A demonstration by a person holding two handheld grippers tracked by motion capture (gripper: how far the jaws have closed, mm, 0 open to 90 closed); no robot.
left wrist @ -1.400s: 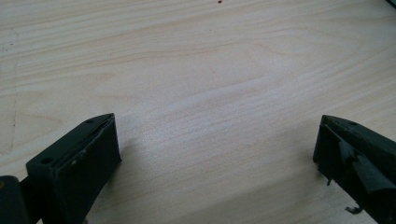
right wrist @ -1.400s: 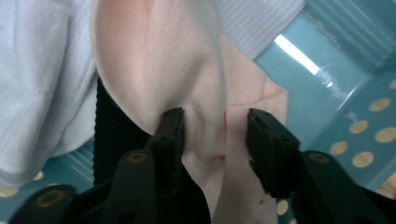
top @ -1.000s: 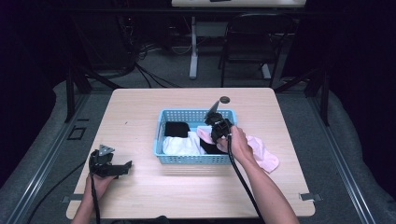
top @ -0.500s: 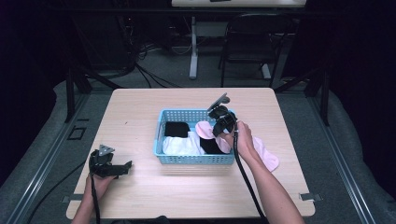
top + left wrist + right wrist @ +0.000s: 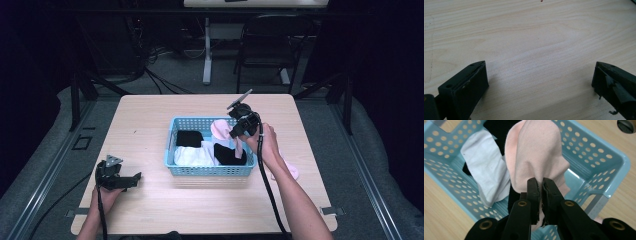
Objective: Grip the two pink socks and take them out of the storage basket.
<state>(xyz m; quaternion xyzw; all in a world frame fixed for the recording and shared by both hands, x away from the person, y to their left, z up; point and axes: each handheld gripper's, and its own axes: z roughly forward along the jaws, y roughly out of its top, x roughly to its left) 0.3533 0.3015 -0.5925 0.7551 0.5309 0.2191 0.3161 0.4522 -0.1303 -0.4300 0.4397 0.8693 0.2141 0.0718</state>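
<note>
Pink sock [image 5: 537, 155], the piece in hand, hangs over the blue basket [image 5: 210, 170] at about two o'clock from the basket's middle, pinched at one edge and drooping into the basket's right half.

At the far left of the high view, the left gripper [image 5: 134, 178] lies low on the table [image 5: 150, 120] near its eight o'clock corner, in the person's left hand [image 5: 106, 196]. Its jaws stand wide apart with nothing between them; the left gripper view looks past them onto bare pale wood.

Moving right, the basket sits at the table's centre. Inside lie a black cloth [image 5: 189, 138] at ten o'clock, a white cloth [image 5: 192, 156] at seven o'clock and another black piece [image 5: 227, 155] at four o'clock.

Next comes the right gripper [image 5: 541, 186], held above the basket's right end. Its jaws are pressed together on the pink fabric, which shows on both sides of them in the right gripper view. A second pink piece [image 5: 285, 167] lies on the table just right of the basket, partly under the forearm.

Around the light wooden table the floor is grey, with cables, a desk leg and a dark chair [image 5: 267, 45] at twelve o'clock.
</note>
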